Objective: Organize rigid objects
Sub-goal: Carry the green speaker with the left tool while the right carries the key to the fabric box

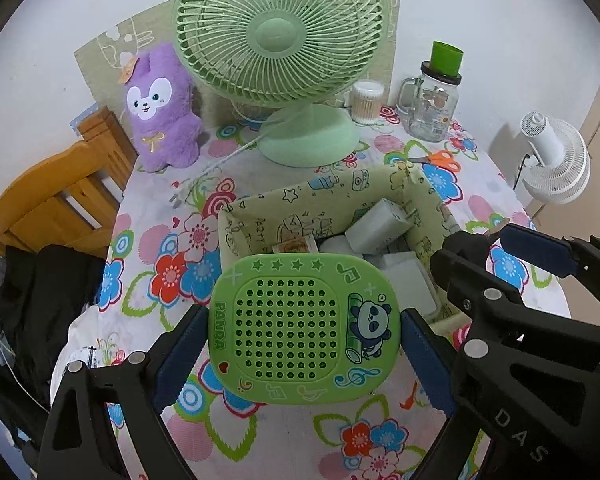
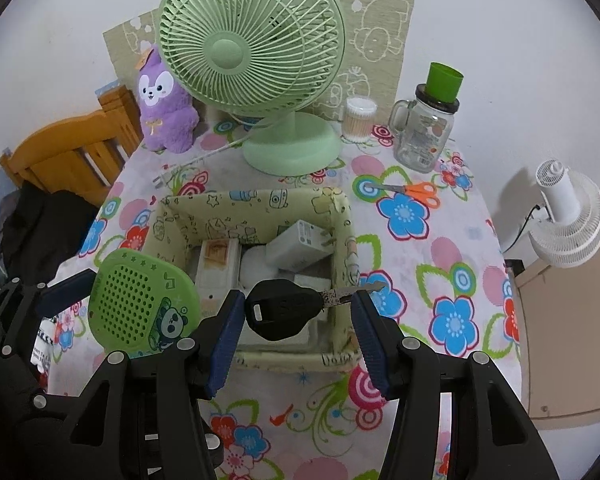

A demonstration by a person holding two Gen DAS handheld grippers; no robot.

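My left gripper is shut on a green perforated panda case and holds it above the table, just in front of the fabric storage box. The case also shows in the right wrist view, left of the box. My right gripper is shut on a black-headed key, held lengthwise between the pads over the box's near side. The box holds a white charger, a small printed carton and other white items.
A green desk fan stands behind the box with its cord across the floral tablecloth. A purple plush, cotton swab tub, glass jar with green cup and orange scissors sit around. A wooden chair is at left.
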